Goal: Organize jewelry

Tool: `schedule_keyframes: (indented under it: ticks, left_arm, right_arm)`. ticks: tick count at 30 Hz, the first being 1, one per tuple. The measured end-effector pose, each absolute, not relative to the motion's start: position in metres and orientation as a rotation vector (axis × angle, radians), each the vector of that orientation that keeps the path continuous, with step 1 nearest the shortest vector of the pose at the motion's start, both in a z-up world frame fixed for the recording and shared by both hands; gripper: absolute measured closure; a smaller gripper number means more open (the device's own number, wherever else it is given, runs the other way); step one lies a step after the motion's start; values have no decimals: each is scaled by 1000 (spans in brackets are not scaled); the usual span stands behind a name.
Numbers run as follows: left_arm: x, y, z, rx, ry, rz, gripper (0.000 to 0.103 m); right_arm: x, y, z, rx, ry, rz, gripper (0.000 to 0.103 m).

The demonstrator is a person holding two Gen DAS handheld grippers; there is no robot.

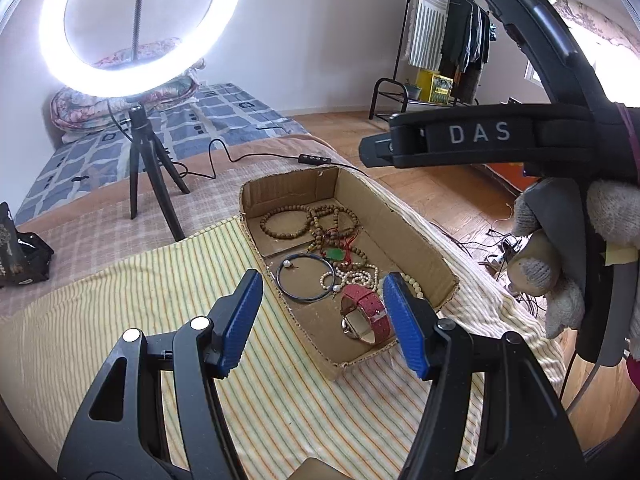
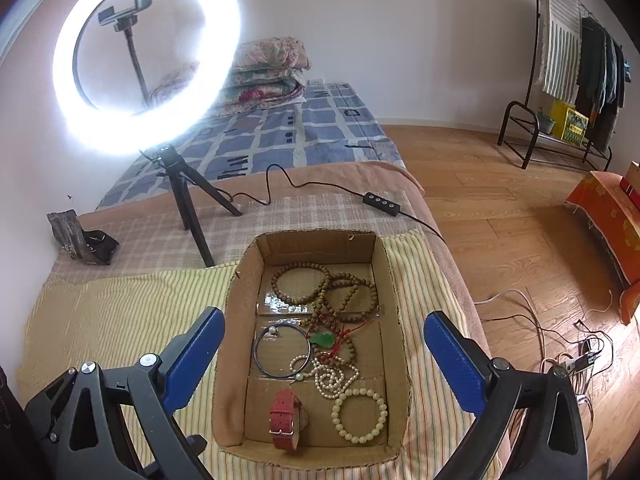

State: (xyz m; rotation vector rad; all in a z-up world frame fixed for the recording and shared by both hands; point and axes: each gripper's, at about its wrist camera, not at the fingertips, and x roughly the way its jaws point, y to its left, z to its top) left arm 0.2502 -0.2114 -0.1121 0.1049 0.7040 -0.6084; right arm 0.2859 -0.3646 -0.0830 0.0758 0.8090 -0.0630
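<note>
While both grippers hang above the bed with nothing between their fingers, the jewelry all lies inside the open cardboard box [image 2: 390, 316] on the striped cloth [image 2: 120, 312]. The right gripper [image 2: 324, 354] has its fingers spread wide apart over the box; the left gripper [image 1: 322, 322] has its fingers apart too, somewhat less wide, and empty.

Inside the box sit a red-strapped watch [image 2: 285, 416] at the near end, a pale bead bracelet [image 2: 360, 416] beside it, a heap of small pearl strands [image 2: 332, 376], a thin dark bangle [image 2: 282, 354], a green pendant [image 2: 322, 339] on red cord, and brown wooden bead strands [image 2: 324, 286] toward the far end.

No piece shows on the cloth outside the box (as far as these two views reach), so the gathering looks done. What is left, I judge, is untangling: the wooden beads, cord and pearls overlap in the middle.
</note>
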Motion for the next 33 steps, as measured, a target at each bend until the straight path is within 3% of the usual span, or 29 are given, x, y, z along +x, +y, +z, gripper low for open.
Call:
schedule_keyframes:
  ticks: [18, 22, 33]
  left_arm:
    - [188, -152, -67, 106, 637, -607, 38]
    - [174, -136, -62, 84, 622, -598, 27]
    - [148, -112, -56, 80, 576, -567, 21]
  right_arm:
    - [214, -324, -32, 58, 714, -58, 0]
    - [192, -313, -27, 33, 692, -65, 0]
    - [144, -298, -34, 50, 642, -108, 0]
